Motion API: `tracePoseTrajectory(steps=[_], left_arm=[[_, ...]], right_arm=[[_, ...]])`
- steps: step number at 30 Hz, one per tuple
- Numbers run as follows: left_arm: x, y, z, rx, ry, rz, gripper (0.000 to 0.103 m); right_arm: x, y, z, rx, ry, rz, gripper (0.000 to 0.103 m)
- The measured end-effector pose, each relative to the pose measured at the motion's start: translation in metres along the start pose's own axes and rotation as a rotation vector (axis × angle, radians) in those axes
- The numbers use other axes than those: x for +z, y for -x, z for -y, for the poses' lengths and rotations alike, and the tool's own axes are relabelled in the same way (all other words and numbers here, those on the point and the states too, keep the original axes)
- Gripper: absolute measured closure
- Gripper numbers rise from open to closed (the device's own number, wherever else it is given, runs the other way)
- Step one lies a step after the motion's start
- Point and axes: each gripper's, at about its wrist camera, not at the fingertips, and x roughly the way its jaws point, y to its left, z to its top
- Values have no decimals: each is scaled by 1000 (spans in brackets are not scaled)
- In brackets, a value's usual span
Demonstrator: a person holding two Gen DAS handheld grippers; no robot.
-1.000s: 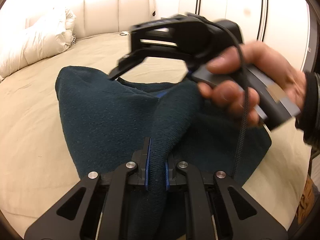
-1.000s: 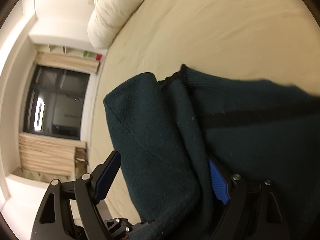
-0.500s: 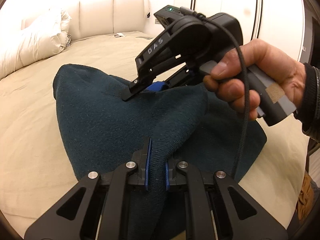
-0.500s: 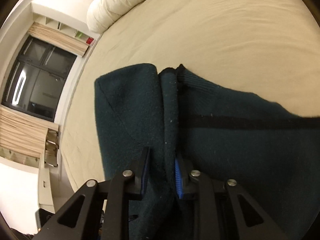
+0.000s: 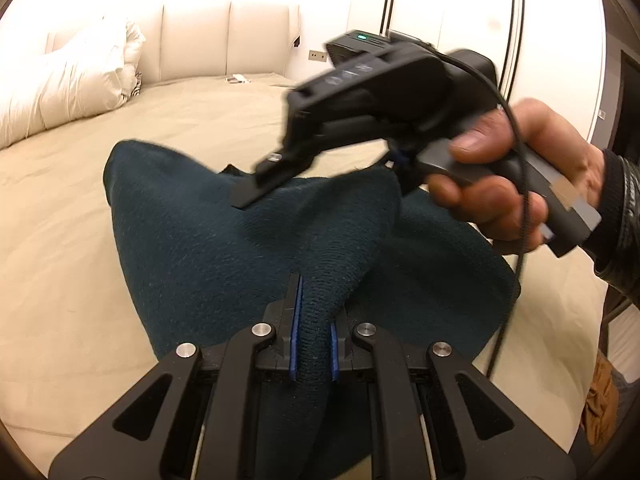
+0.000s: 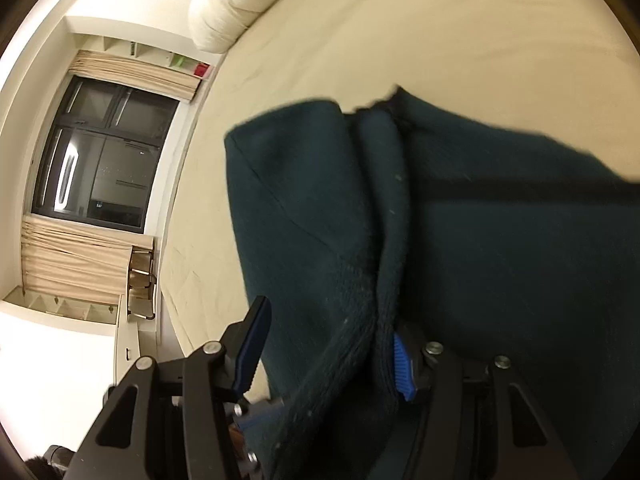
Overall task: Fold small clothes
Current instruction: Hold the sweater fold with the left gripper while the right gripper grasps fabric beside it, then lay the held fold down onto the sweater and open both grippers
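A dark teal knit garment [image 5: 208, 248] lies partly folded on the beige bed. My left gripper [image 5: 314, 344] is shut on a raised ribbed fold of it at the near edge. My right gripper [image 5: 320, 168], held in a bare hand, hovers over the garment's far part, blurred by motion. In the right wrist view the right gripper [image 6: 324, 352] is open, its blue-padded fingers [image 6: 252, 344] set wide around a thick fold of the garment [image 6: 500, 260] without pinching it.
The beige bed sheet [image 5: 52, 240] surrounds the garment. White pillows [image 5: 68, 84] lie at the head by the padded headboard [image 5: 224, 40]. A dark window [image 6: 104, 160] with curtains is beside the bed. A cable [image 5: 520, 240] hangs from the right gripper.
The right gripper was closed on the garment half a second ago and has now opened wide and shifted. The left gripper stays shut on its fold.
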Motion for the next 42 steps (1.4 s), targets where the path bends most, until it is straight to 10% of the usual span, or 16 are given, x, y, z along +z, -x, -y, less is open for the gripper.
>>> tracePoseTrajectory(steps=[7, 21, 30, 37, 42], left_arm=[[0, 4, -8, 2, 11, 3, 93], [5, 1, 75, -118, -166, -19, 93], [-13, -10, 114, -174, -259, -129, 93], [4, 28, 98, -231, -223, -39, 93], [6, 41, 71, -260, -120, -26, 93]], right_arm=[[-4, -6, -6, -95, 54, 42, 86], [-88, 100, 35, -146, -35, 417, 89], [-125, 114, 82, -144, -137, 501, 89], [-137, 134, 49, -220, 23, 572, 89], [-144, 110, 109, -186, -158, 496, 90]])
